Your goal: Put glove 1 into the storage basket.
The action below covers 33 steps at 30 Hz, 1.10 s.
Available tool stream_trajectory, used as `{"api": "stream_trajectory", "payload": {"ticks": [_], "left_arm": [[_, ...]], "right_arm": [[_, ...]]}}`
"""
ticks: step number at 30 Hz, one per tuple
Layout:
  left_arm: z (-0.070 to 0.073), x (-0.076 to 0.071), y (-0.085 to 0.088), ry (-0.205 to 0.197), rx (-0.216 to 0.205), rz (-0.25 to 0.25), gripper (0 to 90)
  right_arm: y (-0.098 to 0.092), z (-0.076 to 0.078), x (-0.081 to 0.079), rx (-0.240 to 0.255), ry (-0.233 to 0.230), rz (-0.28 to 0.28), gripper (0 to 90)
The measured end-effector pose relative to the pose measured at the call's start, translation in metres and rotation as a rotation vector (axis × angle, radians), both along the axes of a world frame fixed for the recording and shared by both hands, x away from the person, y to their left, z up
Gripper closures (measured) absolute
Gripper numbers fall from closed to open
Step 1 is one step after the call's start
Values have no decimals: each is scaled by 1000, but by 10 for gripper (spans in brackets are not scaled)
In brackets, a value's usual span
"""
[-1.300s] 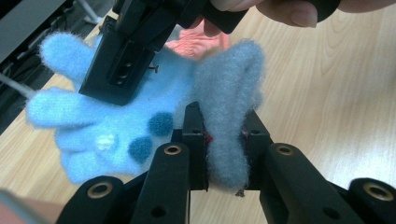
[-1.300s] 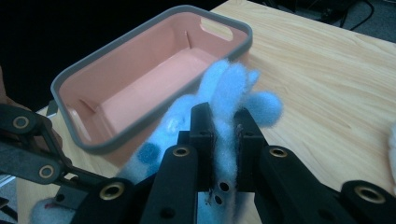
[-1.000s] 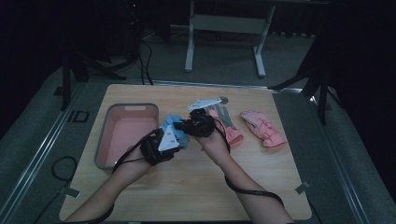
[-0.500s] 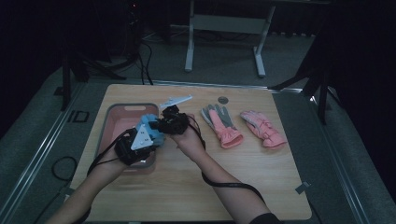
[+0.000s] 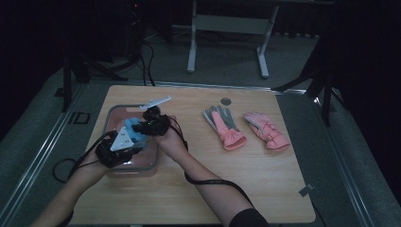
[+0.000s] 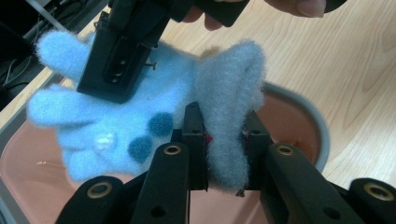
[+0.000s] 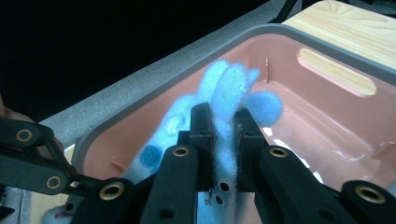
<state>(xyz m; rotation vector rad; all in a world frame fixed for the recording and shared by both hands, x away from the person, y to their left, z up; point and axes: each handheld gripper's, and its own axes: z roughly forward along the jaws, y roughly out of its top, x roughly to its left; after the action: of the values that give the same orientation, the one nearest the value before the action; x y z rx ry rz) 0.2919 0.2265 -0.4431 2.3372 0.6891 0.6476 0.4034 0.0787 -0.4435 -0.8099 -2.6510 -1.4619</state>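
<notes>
A fluffy light-blue glove with dark blue dots hangs stretched between both grippers, above the pink tray. My left gripper is shut on the glove's greyish cuff. My right gripper is shut on the glove nearer its fingers, which point down into the tray. In the high view the left gripper is over the tray's near side and the right gripper over its right side. The right gripper's jaw also shows in the left gripper view, across the glove's palm.
Two pink gloves lie flat on the wooden table to the right, one with a grey palm and one all pink. A small round fitting sits in the table near its far edge. Cables trail from both grippers.
Both hands have carried the blue glove leftwards, from the table's middle to above the pink tray, and slightly lower. Both grips on it are unchanged.
</notes>
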Motion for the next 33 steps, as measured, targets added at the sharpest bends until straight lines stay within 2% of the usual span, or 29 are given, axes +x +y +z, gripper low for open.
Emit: {"api": "stream_trajectory", "payload": {"ticks": [3, 6, 7, 10, 14, 16, 19, 24, 26, 29, 32, 33], "left_arm": [[-10, 4, 2, 4, 39, -23, 776], [-13, 5, 1, 13, 39, -21, 776], [-18, 11, 0, 27, 43, -17, 776], [-21, 19, -1, 39, 45, -10, 776], [-23, 31, -3, 54, 53, -5, 775], [-24, 35, -3, 65, 37, -3, 775], [-28, 39, -3, 71, 26, -1, 775], [-34, 39, -2, 86, 29, -6, 775], [-38, 40, -2, 85, 47, -6, 774], [-40, 44, -2, 99, 43, -4, 772], [-41, 49, -2, 106, 44, -6, 770], [-43, 51, -3, 109, 53, -6, 768]], "right_arm": [[3, -9, 2, -21, 11, -4, 816], [4, -14, 5, -34, 19, -7, 816], [6, -19, 8, -46, 21, -10, 816], [8, -23, 14, -67, 21, -14, 815], [8, -28, 26, -66, 66, -27, 809], [7, -29, 30, -67, 78, -38, 807], [7, -29, 32, -72, 81, -51, 805], [10, -36, 30, -118, 52, -57, 803], [11, -37, 30, -114, 52, -54, 800], [12, -37, 30, -118, 55, -57, 787], [12, -36, 32, -132, 59, -72, 742], [12, -36, 33, -136, 63, -80, 700]]}}
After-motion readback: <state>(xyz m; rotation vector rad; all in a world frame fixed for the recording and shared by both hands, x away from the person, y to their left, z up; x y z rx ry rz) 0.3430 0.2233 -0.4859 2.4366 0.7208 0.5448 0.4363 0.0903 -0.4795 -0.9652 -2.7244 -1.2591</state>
